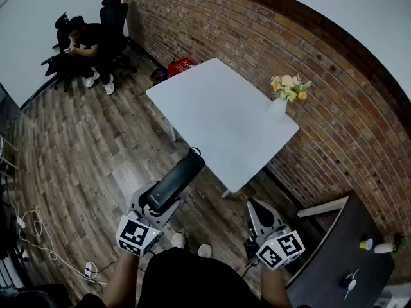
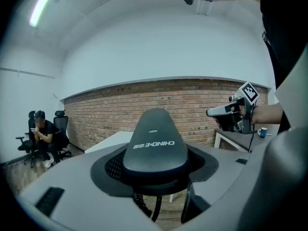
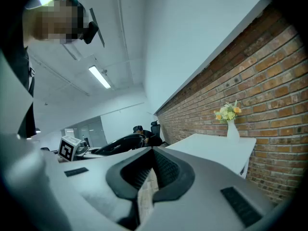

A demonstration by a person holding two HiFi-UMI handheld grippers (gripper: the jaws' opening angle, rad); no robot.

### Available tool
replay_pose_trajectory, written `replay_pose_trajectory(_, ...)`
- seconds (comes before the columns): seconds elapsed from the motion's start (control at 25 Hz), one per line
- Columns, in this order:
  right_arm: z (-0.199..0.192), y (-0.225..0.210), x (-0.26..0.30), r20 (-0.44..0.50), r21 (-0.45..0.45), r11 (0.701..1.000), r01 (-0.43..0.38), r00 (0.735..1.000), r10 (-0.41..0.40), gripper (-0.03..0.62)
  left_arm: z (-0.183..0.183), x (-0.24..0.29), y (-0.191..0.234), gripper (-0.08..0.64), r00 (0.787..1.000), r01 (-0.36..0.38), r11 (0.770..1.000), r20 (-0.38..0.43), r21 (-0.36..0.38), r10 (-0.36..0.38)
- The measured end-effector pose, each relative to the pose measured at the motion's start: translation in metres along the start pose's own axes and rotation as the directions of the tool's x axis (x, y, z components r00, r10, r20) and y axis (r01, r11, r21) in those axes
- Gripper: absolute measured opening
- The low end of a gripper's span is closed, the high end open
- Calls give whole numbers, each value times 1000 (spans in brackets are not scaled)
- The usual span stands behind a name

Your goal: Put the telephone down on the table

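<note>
The telephone (image 2: 155, 141) is being seen as smooth black plastic with a faint sheen. The left gripper (image 2: 154, 167) is being shown in matt grey plastic, its pads (image 2: 113, 165) black and finely ribbed. The table (image 1: 218, 117) is being shown smooth, matt white, the wall (image 1: 270, 37) as rough brick, the floor (image 1: 83, 146) as grained wood.

A brick wall (image 1: 334, 76) borders wood-plank floor (image 1: 83, 146), office chairs (image 1: 115, 18) beyond.

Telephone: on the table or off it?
Off it: the left claw grips the telephone in the air, short of the white table.
</note>
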State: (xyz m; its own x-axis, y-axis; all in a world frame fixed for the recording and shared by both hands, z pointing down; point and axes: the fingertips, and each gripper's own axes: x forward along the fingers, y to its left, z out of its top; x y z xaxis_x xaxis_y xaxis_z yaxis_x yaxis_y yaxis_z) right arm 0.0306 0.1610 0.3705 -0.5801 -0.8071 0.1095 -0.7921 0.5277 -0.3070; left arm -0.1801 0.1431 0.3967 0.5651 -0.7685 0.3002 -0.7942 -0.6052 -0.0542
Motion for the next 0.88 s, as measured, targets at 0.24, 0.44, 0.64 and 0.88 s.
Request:
replay_pose_trajectory(0.24, 1, 7, -2, -1, -3, 1000, 19, 1000, -19, 21, 0, -12, 7, 291, 1000, 2, 1000, -5, -8, -2)
replay_pose_trajectory(0.44, 0, 13, 2, 5, -13, 999, 41, 999, -41, 21, -1, -14, 18, 291, 1000, 13, 1000, -3, -8, -13)
replay_pose_trajectory(0.64, 2, 17, 0, 16, -5, 999, 40, 999, -40, 21, 4, -11, 20, 291, 999, 33, 999, 14, -1, -33)
replay_pose_trajectory(0.88, 2, 23, 3, 27, 9, 999, 41, 999, -42, 23, 8, -11, 21, 291, 997, 63, 998, 40, -10, -63)
